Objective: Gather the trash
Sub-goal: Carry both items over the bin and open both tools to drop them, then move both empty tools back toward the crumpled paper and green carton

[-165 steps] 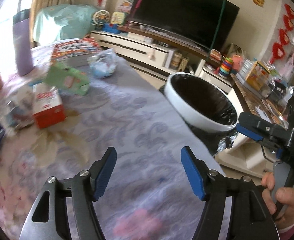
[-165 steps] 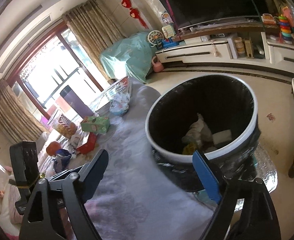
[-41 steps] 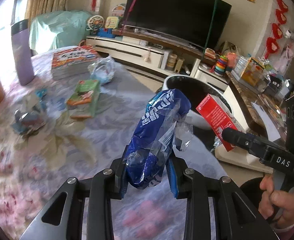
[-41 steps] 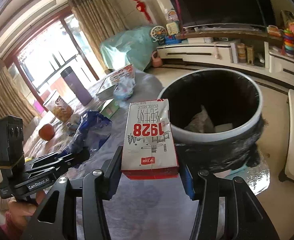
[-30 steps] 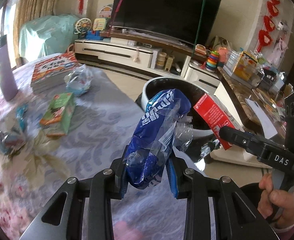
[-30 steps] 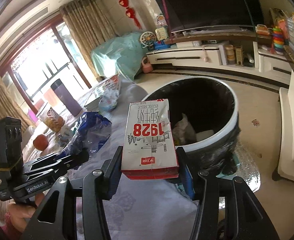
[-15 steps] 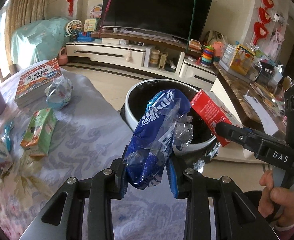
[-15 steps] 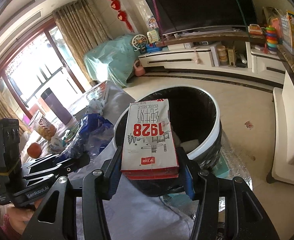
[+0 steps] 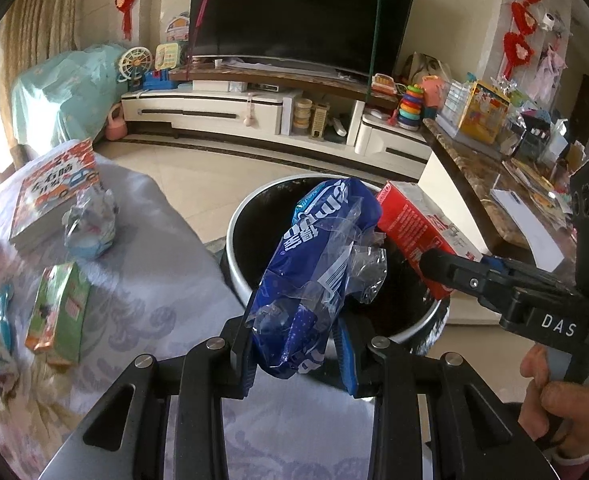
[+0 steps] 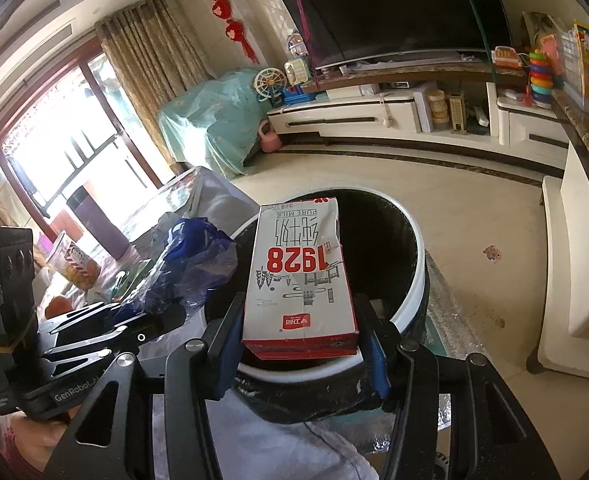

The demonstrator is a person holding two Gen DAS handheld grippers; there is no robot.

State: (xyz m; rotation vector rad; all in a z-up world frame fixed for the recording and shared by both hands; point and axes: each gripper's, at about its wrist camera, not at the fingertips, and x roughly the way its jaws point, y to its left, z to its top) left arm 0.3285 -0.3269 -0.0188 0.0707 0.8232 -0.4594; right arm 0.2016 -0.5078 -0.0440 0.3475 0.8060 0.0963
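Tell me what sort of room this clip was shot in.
A home living room, most likely: a large television above a low white media cabinet, curtained windows, and children's toys such as a stacking-ring toy on the cabinet.

A dark TV (image 9: 298,12) fills the cream wall at twelve o'clock, above a long white cabinet (image 9: 214,110). Red ornaments (image 10: 222,8) hang on the wall. At nine o'clock, gold curtains (image 10: 142,64) frame a bright window (image 10: 54,152). The tiled floor (image 10: 474,216) is pale beige. A teal cover (image 9: 62,92) drapes furniture at ten o'clock.
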